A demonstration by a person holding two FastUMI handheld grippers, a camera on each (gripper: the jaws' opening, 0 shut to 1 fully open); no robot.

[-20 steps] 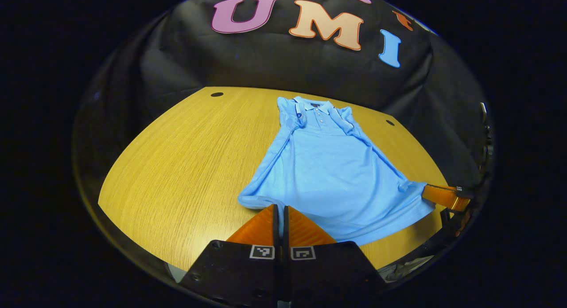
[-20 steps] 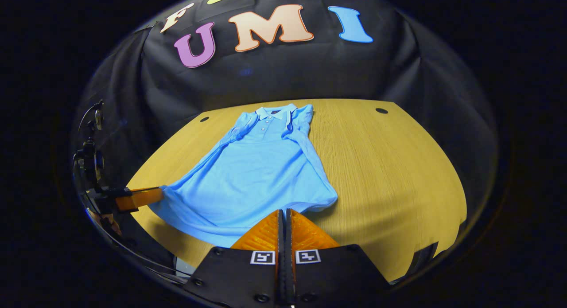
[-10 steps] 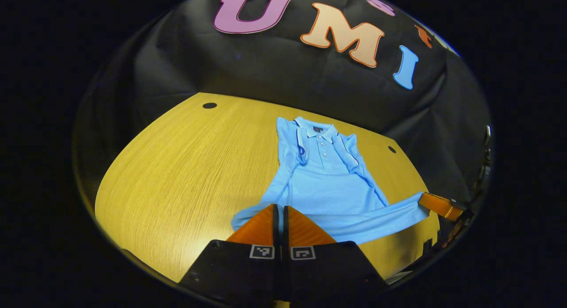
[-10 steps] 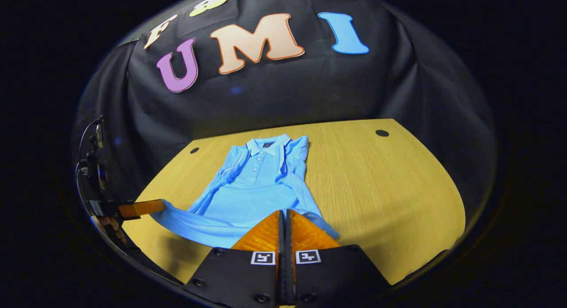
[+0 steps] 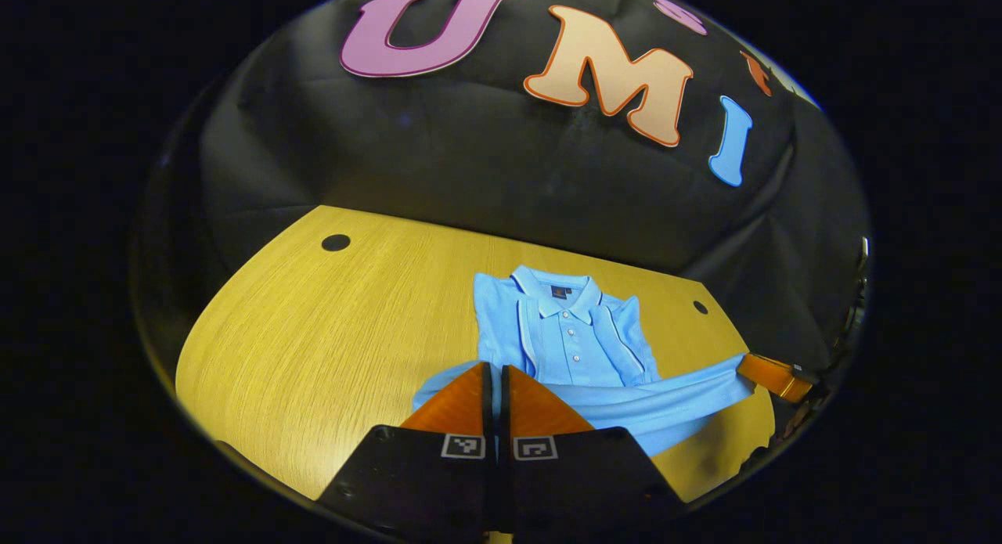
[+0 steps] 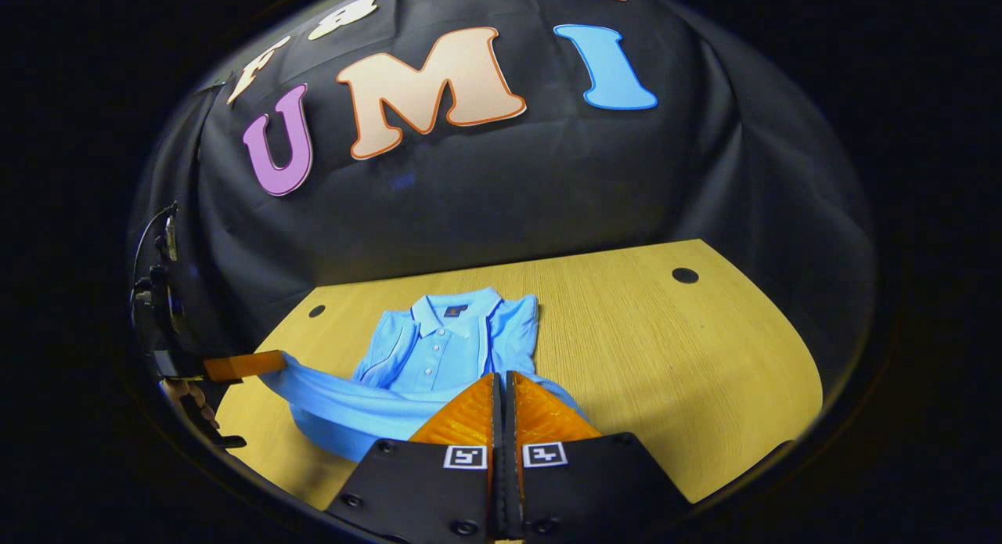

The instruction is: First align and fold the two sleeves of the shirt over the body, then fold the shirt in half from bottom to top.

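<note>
A light blue polo shirt (image 5: 567,344) (image 6: 438,356) lies on the wooden table, collar toward the far wall, both sleeves folded over the body. Its bottom hem (image 5: 665,403) (image 6: 344,407) is lifted off the table and stretched between the two grippers, carried over the body toward the collar. My left gripper (image 5: 493,372) is shut on the hem's left corner. My right gripper (image 6: 501,380) is shut on the hem's right corner. In the left gripper view the right gripper (image 5: 771,374) pinches the hem at the far right. In the right gripper view the left gripper (image 6: 243,364) holds it at the left.
The wooden table (image 5: 313,340) (image 6: 689,364) has round cable holes (image 5: 335,243) (image 6: 685,275) near its back corners. A hand (image 6: 192,399) holds the far gripper at the left edge of the right gripper view. The black cloth wall stands just behind the table.
Both grippers have carried the hem up and forward over the shirt's body toward the collar. The visible body of the shirt has shortened, and the collar sits closer to the fingers.
</note>
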